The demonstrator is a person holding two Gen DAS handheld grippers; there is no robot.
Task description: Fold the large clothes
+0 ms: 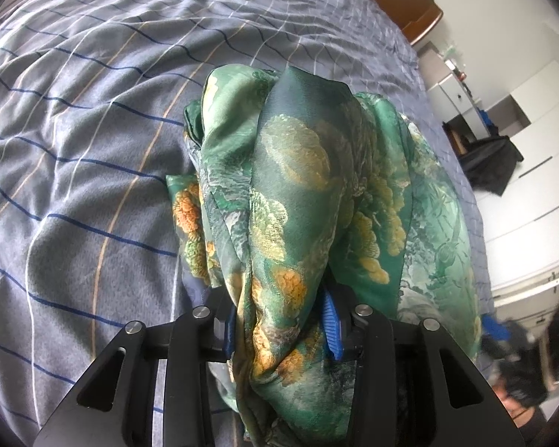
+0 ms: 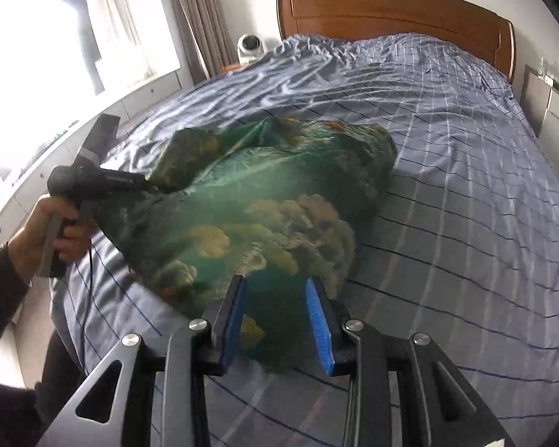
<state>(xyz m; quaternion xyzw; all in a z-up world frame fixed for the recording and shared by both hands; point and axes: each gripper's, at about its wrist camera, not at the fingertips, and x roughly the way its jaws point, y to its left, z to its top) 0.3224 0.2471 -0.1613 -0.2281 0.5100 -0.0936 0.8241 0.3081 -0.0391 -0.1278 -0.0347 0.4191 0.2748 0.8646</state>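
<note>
A large green garment with a yellow and orange floral print [image 1: 309, 193] lies bunched on the bed. My left gripper [image 1: 281, 329] is shut on a thick fold of it, which drapes over the fingers. In the right wrist view the garment [image 2: 264, 201] is blurred and lifted at its left end by the left gripper [image 2: 149, 186], held in a hand. My right gripper [image 2: 277, 320] is open, its blue pads either side of the garment's near edge, not clamped on it.
The bed has a blue-grey checked cover [image 2: 447, 156] and a wooden headboard [image 2: 391, 11]. A window and curtain [image 2: 93, 37] are at left, with a small fan [image 2: 250, 46] by the bed. White drawers and dark clutter [image 1: 503, 156] stand at right.
</note>
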